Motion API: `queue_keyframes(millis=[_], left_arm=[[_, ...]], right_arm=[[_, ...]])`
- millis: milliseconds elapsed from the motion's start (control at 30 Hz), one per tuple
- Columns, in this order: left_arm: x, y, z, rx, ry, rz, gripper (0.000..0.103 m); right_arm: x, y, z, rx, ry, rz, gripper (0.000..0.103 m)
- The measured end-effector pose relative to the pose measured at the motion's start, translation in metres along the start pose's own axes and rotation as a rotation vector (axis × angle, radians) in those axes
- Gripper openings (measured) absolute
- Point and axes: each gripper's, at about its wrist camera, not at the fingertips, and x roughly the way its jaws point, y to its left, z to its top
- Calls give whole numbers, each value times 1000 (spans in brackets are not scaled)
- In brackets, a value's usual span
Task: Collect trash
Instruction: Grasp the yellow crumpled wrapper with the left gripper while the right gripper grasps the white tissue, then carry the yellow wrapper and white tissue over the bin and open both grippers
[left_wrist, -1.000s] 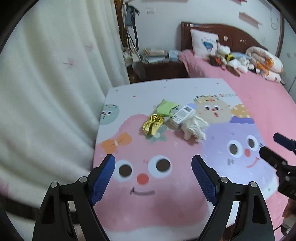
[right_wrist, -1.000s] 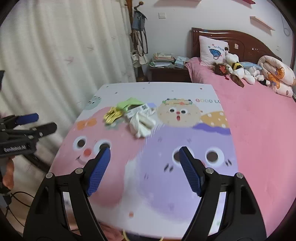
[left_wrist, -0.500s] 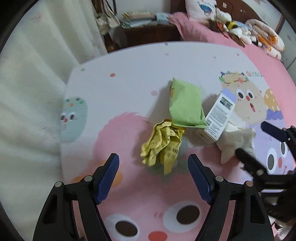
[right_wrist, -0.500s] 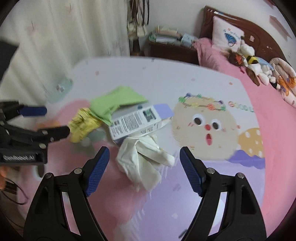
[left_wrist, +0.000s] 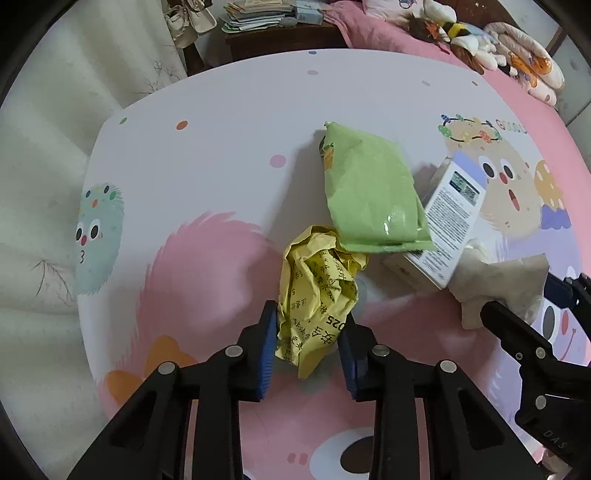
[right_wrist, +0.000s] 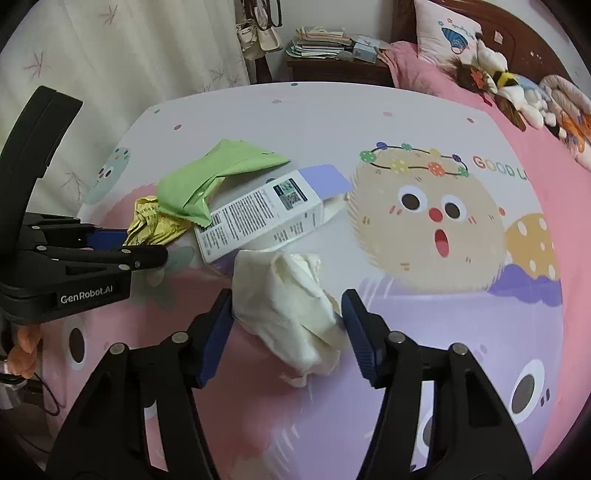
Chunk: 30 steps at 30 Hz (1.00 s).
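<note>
since a moment ago our left gripper (left_wrist: 308, 343) has pinched the light, crushable yellow wrapper (left_wrist: 317, 295); our right gripper (right_wrist: 286, 325) straddles the soft tissue wad (right_wrist: 288, 314), unclosed.

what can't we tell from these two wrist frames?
- Left wrist: whether the left gripper has clamped the yellow wrapper; contact is hidden.
- Right wrist: underside of the white tissue, which hides it.
- Both: print on the white box, too small.
</note>
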Motion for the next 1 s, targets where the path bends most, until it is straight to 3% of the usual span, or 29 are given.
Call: queue_keyframes(millis=[267,433,700,1000], left_arm=[[-26,-11,-25,-20,-27,2,30],[-56,-28,-51,-16,-58,-3,30],[-123,-65,-116,-17,-134,4,30],[-166,-147,-216,14,-177,28,30]], right_arm=[[-36,-12,-23,118,-7,44,52],[-65,-11,-43,123,-15,51,51],[-123,-19,-90,133,-49,103,51],[-199,-46,-181,116,-78,156,51]])
